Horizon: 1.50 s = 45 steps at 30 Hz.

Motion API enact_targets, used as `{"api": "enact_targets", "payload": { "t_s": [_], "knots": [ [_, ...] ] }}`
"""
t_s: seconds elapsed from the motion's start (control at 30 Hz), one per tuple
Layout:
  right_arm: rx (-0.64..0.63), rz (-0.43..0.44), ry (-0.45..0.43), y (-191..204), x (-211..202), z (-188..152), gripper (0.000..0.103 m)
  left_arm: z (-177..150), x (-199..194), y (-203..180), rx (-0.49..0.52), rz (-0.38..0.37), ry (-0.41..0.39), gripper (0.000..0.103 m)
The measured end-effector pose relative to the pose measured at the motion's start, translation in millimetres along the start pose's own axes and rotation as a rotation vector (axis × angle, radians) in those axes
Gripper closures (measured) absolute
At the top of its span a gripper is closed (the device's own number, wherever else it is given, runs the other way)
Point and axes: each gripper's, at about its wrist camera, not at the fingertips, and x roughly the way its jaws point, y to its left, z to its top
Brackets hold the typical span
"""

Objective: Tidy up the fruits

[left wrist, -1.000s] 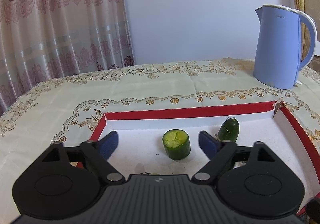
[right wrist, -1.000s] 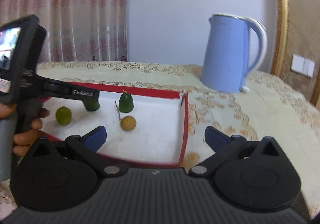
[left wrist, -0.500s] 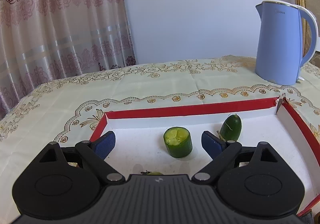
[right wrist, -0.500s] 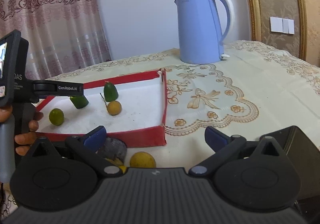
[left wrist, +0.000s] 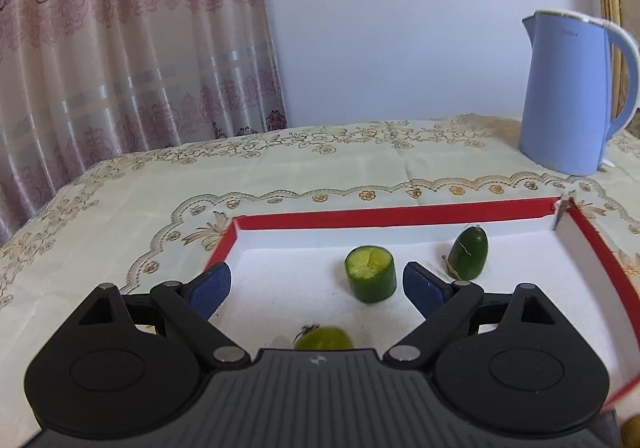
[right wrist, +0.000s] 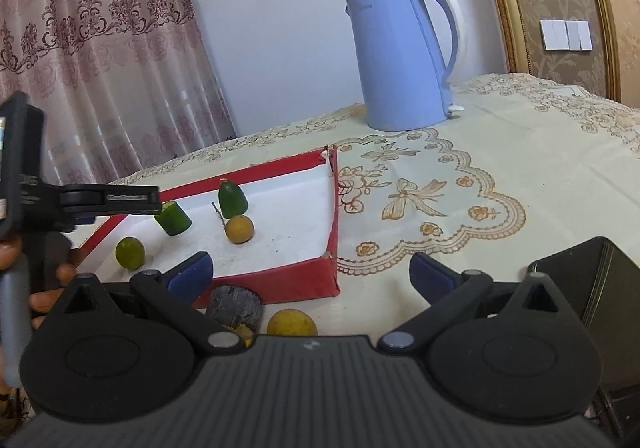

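Observation:
A red-walled tray point(left wrist: 392, 217) point(right wrist: 276, 284) with a white floor holds a cut green cucumber piece point(left wrist: 371, 274) point(right wrist: 173, 218), a rounded cucumber end point(left wrist: 468, 253) point(right wrist: 232, 201), a green lime point(left wrist: 324, 338) point(right wrist: 130, 253) and a small orange fruit point(right wrist: 239, 229). My left gripper point(left wrist: 316, 286) hovers open over the tray, the lime just below it and the cut piece near its right finger. My right gripper point(right wrist: 310, 272) stands open in front of the tray's near right corner. A yellow fruit point(right wrist: 292, 324) and a dark round object point(right wrist: 235, 304) lie on the cloth below it.
A blue kettle point(left wrist: 572, 96) point(right wrist: 404, 60) stands at the back of the table. A black box point(right wrist: 592, 300) sits at the right near my right gripper. A hand point(right wrist: 44, 288) holds the left gripper's handle at the left. A patterned cream tablecloth point(right wrist: 480, 184) covers the table.
The right wrist view swung and rolled: the tray moved left and back, and the yellow fruit, dark object and black box came into view. The left view pulled back a little, showing the lime.

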Motion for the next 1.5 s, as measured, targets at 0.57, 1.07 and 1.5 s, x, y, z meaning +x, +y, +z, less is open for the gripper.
{"api": "enact_targets", "payload": {
  "t_s": [0.57,1.07,1.5],
  "knots": [
    [0.021,0.013,0.011,-3.3,1.9,0.0,0.000,-76.4,-86.8,49.4,-0.077,-0.097,-0.078,0.009],
    [0.027,0.020,0.035,-4.3,5.3,-0.2,0.000,-86.6,-62.2,66.3,-0.200,-0.132,0.066,0.008],
    [0.039,0.023,0.040,-6.1,5.9,-0.2,0.000,-84.3,-73.6,34.2,-0.009,-0.124,-0.002,0.006]
  ]
}}
